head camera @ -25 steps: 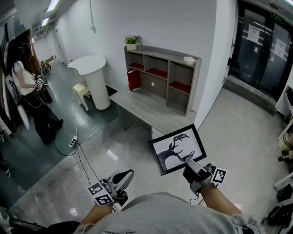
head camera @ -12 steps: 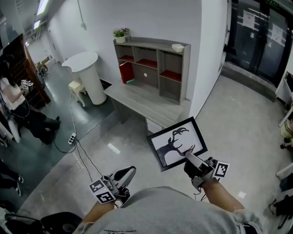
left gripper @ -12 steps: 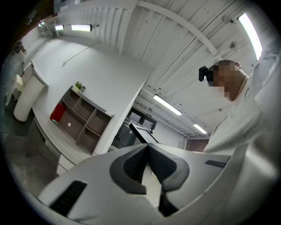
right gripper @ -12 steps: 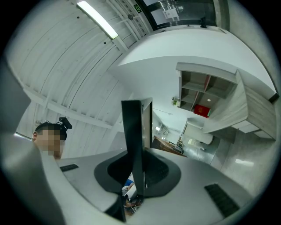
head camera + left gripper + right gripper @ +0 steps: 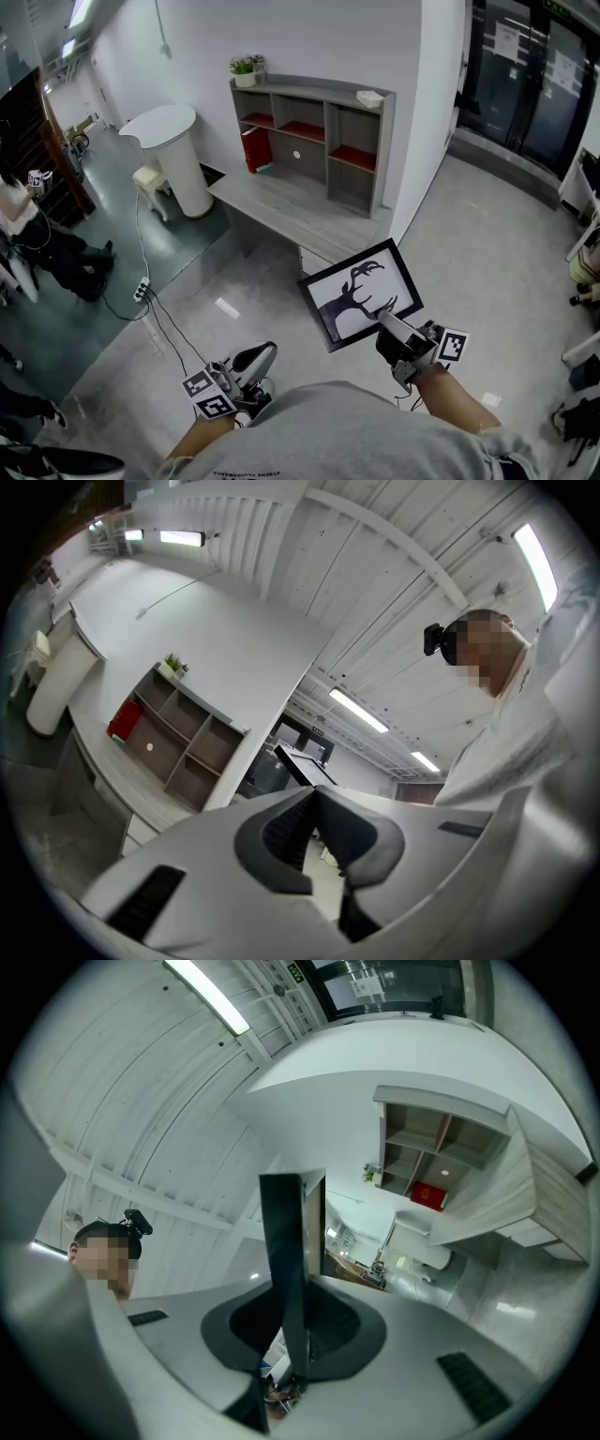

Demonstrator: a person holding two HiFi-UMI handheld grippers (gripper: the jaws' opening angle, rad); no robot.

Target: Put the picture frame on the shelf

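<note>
A black picture frame with a dark stag on white is held flat above the floor, my right gripper shut on its near edge. The right gripper view shows that frame edge-on, clamped between the jaws. The grey shelf unit with red-lined compartments stands against the white wall on a low grey platform; it also shows in the right gripper view and the left gripper view. My left gripper hangs low at the left, jaws together with nothing between them.
A small potted plant and a white object sit on the shelf top; a red book leans in a lower compartment. A white round pedestal table and stool stand left. Cables and a power strip cross the floor. A person stands far left.
The view has shifted closer to the shelf unit, which now sits a little more to the left. The frame stays in the right gripper; the left gripper hangs unchanged.
</note>
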